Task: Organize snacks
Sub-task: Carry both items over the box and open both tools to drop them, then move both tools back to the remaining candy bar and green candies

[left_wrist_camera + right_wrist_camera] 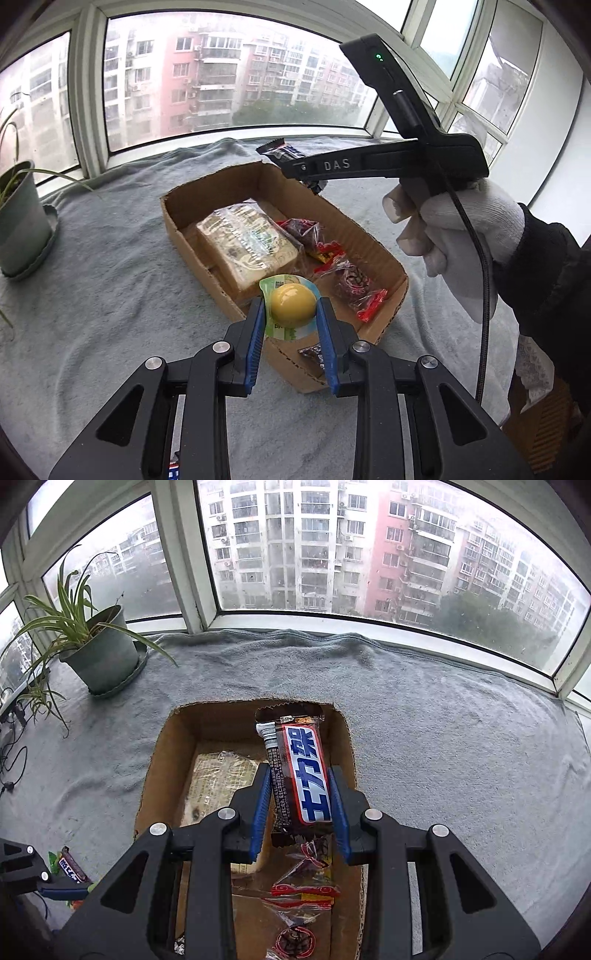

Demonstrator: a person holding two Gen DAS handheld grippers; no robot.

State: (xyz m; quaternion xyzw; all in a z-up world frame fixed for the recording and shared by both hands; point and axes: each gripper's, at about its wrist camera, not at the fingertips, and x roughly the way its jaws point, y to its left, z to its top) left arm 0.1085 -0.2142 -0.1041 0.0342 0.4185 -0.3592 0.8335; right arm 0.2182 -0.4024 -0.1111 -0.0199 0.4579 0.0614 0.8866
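Over the cardboard box (192, 221), already stocked with wrapped snacks, a chocolate bar (301, 771) is clamped by the right gripper (299, 812), probably for dropping in; a yellow jelly cup (291, 303) is pinched by the left gripper (291, 347) at the box's near edge.

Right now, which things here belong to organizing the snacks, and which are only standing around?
Part of the job:
- jelly cup, held in the left gripper
- chocolate bar, held in the right gripper
- box
- cracker pack in the box
- red packets in the box

Just there:
- plant
- blanket
- window
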